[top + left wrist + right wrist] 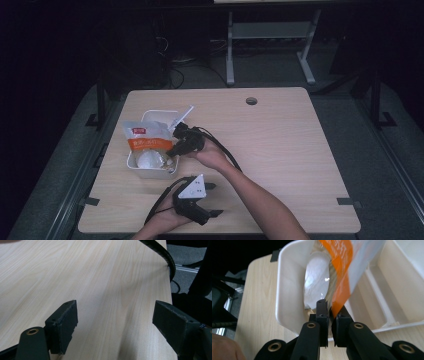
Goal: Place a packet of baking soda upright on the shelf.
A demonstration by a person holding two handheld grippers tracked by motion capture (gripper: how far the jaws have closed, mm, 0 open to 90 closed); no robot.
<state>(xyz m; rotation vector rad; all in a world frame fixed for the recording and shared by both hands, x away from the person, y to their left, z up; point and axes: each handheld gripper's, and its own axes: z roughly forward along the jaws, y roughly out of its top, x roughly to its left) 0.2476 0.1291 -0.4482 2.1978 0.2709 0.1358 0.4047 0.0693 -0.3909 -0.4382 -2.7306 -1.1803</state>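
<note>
Bench [280,150] carries one white tray [150,172] near its left edge; my right hand-held gripper [331,308] pinches one bag [145,137], left hand-held gripper [115,322] gapes empty.

One wooden table [280,150] carries one white bin [150,172]. In the bin lies one orange-and-clear bag [146,142]. Two grippers are over the table, each held in one hand.

My desk [280,145] is light wood grain with a round cable hole [251,101] near its far edge. Beyond it a grey metal frame [270,35] stands on grey carpet [270,70]. Dark cables [175,75] lie on the floor at far left.
</note>
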